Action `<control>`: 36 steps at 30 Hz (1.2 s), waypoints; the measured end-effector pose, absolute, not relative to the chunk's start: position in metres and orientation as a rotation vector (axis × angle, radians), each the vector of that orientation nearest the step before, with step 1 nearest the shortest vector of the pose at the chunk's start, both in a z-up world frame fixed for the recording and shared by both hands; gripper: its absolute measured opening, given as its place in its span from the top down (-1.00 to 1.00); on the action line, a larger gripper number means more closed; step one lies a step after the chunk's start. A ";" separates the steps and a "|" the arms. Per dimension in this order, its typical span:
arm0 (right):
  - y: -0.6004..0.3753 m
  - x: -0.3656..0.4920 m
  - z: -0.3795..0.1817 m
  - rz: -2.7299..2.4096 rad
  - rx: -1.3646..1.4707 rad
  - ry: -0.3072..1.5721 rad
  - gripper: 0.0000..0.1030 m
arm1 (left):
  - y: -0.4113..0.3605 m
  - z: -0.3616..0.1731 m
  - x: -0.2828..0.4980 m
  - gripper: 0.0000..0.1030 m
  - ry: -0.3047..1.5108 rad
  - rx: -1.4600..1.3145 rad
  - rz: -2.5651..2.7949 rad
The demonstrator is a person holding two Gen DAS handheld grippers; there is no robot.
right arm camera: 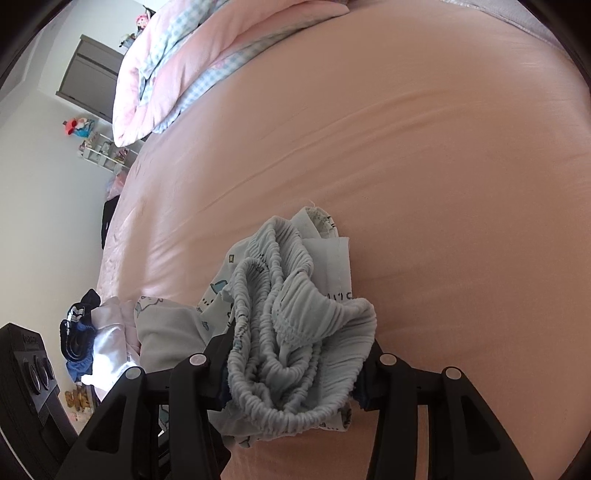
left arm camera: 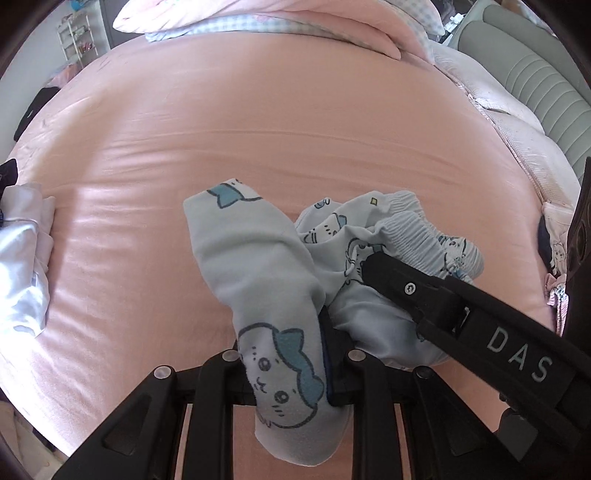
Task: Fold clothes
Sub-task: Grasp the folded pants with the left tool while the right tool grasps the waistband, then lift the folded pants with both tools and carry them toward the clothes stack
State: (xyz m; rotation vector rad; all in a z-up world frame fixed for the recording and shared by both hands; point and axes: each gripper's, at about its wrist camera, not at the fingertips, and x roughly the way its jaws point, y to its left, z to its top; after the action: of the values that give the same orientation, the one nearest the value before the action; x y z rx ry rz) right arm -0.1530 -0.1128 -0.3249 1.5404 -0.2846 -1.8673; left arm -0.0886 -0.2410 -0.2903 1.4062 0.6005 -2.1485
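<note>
Both tongs are pinching one small pair of pale blue pants (left arm camera: 266,280). Left tongs (left arm camera: 291,373) are squeezed narrow on a pant leg with a cartoon face printed on it. Right tongs (right arm camera: 295,369) stand about half wide, packed full with the bunched stretchy waistband (right arm camera: 295,332). From the left camera, the right tongs (left arm camera: 373,266) reach in from 4 o'clock, and their tips press into the cloth.

Under the pants lies a smooth pink bed sheet (left arm camera: 258,122) with a few soft creases. The pants sit at the near edge of the bed, crumpled, one leg pointing toward 11 o'clock in the left view (little blue shapes and faces dot the cloth).

At 9 o'clock in the left view a white garment (left arm camera: 22,266) lies in a heap at the sheet's edge. Farther off, at 12 o'clock, a pink and blue-check quilt (left arm camera: 258,18) is piled up. At 2 o'clock runs a grey padded headboard (left arm camera: 532,88). Far away at 11 o'clock stands a white shelf (left arm camera: 74,37) by the wall.
</note>
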 end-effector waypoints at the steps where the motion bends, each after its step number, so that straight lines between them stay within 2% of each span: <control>1: -0.110 -0.151 -0.324 -1.867 1.543 -0.291 0.10 | -0.241 -0.288 -0.087 0.62 0.608 1.404 -2.152; 9: -0.082 -0.134 -0.291 -1.930 1.497 -0.362 0.10 | -0.223 -0.252 -0.081 0.63 0.587 1.380 -2.228; 13: -0.066 -0.126 -0.261 -1.982 1.452 -0.392 0.10 | -0.206 -0.224 -0.071 0.62 0.511 1.353 -2.293; 22: -0.036 -0.091 -0.182 -2.120 1.276 -0.374 0.10 | -0.182 -0.158 -0.041 0.62 0.495 1.222 -2.436; 28: -0.047 -0.070 -0.151 -2.143 1.209 -0.356 0.10 | -0.185 -0.136 -0.017 0.62 0.494 1.141 -2.468; 36: -0.082 -0.032 -0.127 -2.104 1.154 -0.264 0.10 | -0.217 -0.125 0.030 0.62 0.588 1.041 -2.434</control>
State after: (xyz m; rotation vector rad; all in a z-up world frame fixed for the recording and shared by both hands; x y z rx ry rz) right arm -0.0318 -0.0817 -0.1270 1.1542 -0.2639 -2.1036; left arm 0.0303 -0.2174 -0.1248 1.0412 0.5881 -2.4342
